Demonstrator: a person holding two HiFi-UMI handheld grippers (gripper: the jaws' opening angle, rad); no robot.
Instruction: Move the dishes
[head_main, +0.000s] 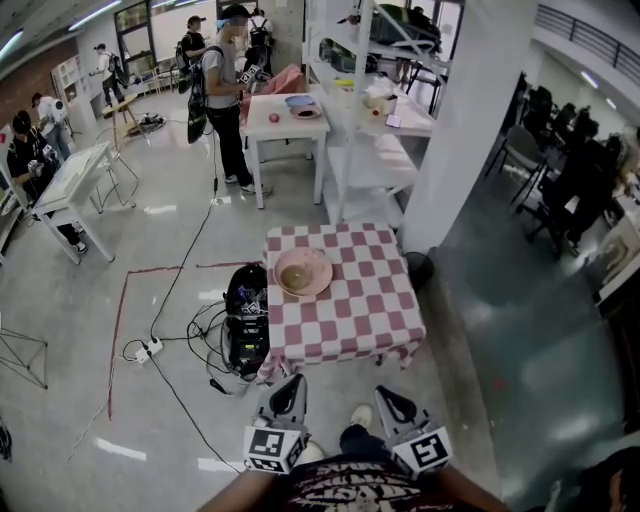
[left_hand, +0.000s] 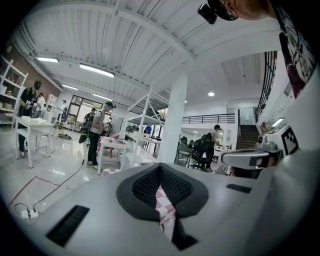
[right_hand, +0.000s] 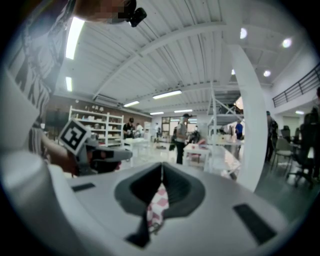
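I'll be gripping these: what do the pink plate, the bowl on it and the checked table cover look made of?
Round pink plate: rigid and smooth, plastic or glazed ceramic; cannot tell which. Small beige bowl: likewise hard, too small to judge. Pink-and-white checked cover: soft cloth, hanging in folds over the table's edges.

Pink plate (head_main: 320, 268) blocks the checkered table (head_main: 372, 302) at left; right half bare.
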